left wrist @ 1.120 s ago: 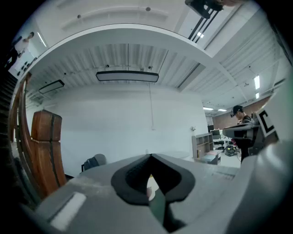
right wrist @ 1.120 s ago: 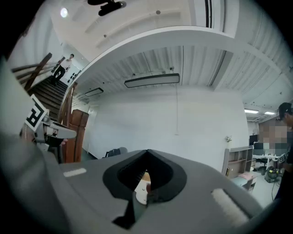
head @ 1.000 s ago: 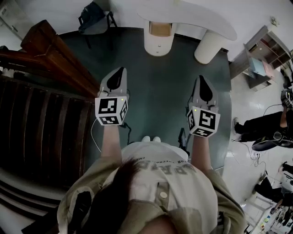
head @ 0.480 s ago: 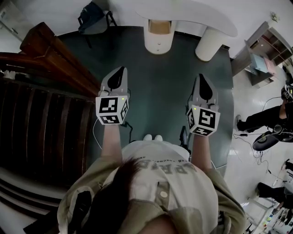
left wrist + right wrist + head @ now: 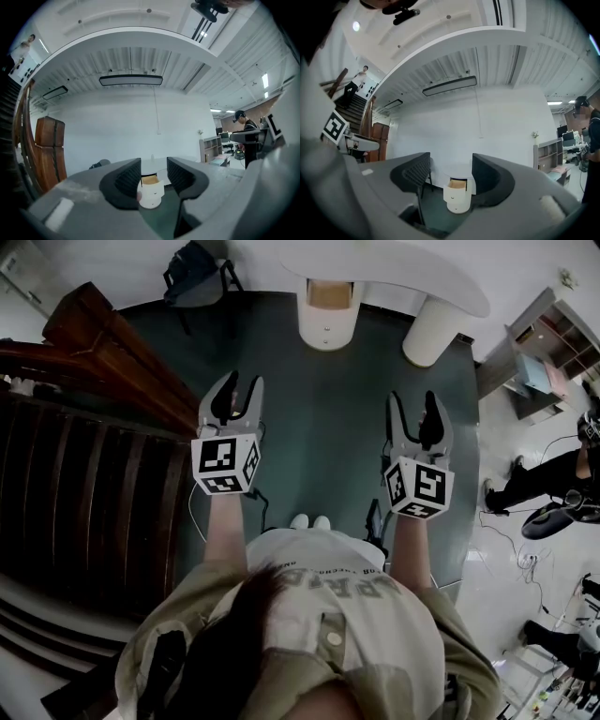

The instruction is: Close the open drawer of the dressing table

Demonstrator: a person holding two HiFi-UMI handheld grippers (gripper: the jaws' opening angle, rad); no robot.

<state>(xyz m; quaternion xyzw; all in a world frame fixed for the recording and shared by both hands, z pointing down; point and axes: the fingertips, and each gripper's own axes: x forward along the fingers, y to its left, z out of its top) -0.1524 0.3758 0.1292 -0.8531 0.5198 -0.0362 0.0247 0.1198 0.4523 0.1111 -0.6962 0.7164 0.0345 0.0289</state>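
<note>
Both pairs of jaws are swinging apart with nothing between them, the left gripper [image 5: 233, 397] and the right gripper [image 5: 418, 411] held level and well short of the dressing table [image 5: 403, 273]. The drawer [image 5: 328, 297], at the top of the table's near rounded pedestal, gapes open and untouched, so the whole push is still to come. Its knob is too small to make out, and the table's far edge is cut off at the top of the head view.

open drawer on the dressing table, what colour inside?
Light tan wood inside the drawer, white front; clearest in the right gripper view.
</note>
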